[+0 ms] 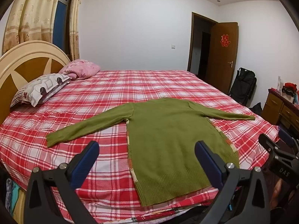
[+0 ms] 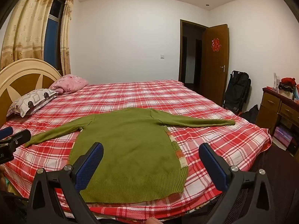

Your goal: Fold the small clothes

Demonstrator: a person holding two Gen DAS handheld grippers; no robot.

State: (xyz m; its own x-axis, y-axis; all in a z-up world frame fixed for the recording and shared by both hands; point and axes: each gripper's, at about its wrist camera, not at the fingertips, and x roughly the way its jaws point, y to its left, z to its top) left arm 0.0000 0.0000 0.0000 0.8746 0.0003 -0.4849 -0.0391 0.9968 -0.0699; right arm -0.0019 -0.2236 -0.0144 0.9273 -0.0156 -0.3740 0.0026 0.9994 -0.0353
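A small green knit sweater [image 1: 172, 130] lies flat on the red plaid bed [image 1: 112, 93], both sleeves spread out, hem toward me. It also shows in the right wrist view [image 2: 127, 141]. A patterned garment edge [image 2: 176, 149] peeks out beneath it. My left gripper [image 1: 147, 147] is open and empty above the hem's left part. My right gripper [image 2: 151, 151] is open and empty above the hem's right part. The right gripper also shows at the right edge of the left wrist view [image 1: 276, 140], and the left gripper at the left edge of the right wrist view [image 2: 11, 134].
A patterned pillow [image 1: 41, 89] and a pink pillow [image 1: 80, 69] lie by the headboard [image 1: 24, 59] on the left. A wooden dresser [image 2: 276, 108], a black stroller [image 2: 237, 91] and an open door [image 2: 214, 59] stand to the right of the bed.
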